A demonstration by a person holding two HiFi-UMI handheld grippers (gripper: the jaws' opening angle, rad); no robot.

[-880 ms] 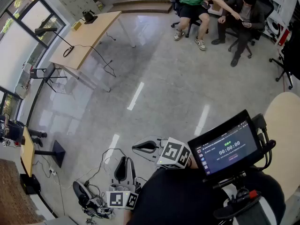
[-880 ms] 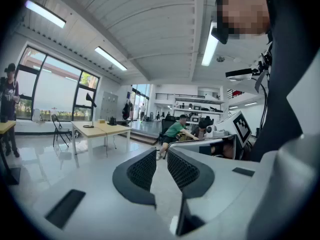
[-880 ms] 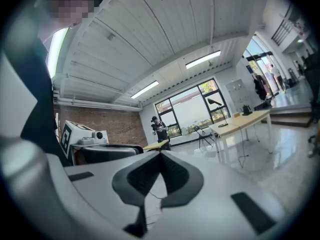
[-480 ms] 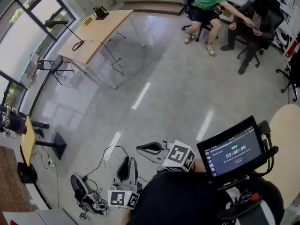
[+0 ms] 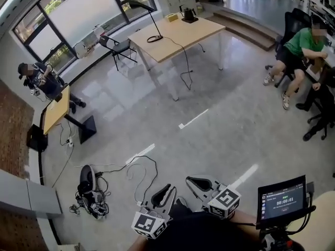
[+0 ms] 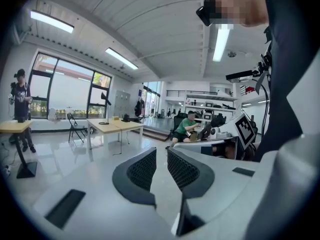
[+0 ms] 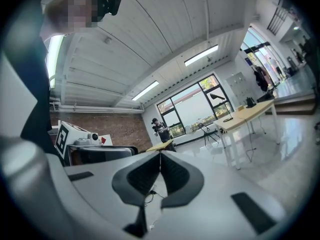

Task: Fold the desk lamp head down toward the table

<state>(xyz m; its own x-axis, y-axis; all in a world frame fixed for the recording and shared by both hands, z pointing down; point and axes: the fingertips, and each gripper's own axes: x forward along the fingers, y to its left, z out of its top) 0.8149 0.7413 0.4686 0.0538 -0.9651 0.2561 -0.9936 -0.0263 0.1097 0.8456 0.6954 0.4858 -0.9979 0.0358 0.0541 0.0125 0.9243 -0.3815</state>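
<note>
Left gripper [image 5: 166,191] sits low, close to the body, tilted slightly down, jaws narrowly apart with nothing between them. Right gripper [image 5: 198,183] sits just beside it, level, jaws pressed together, empty.

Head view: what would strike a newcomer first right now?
The desk lamp stands on a wooden table far across the shiny floor, by the windows. At the bottom edge both grippers are empty, the left gripper open, the right gripper shut. A tangle of cables lies lower left.
</note>
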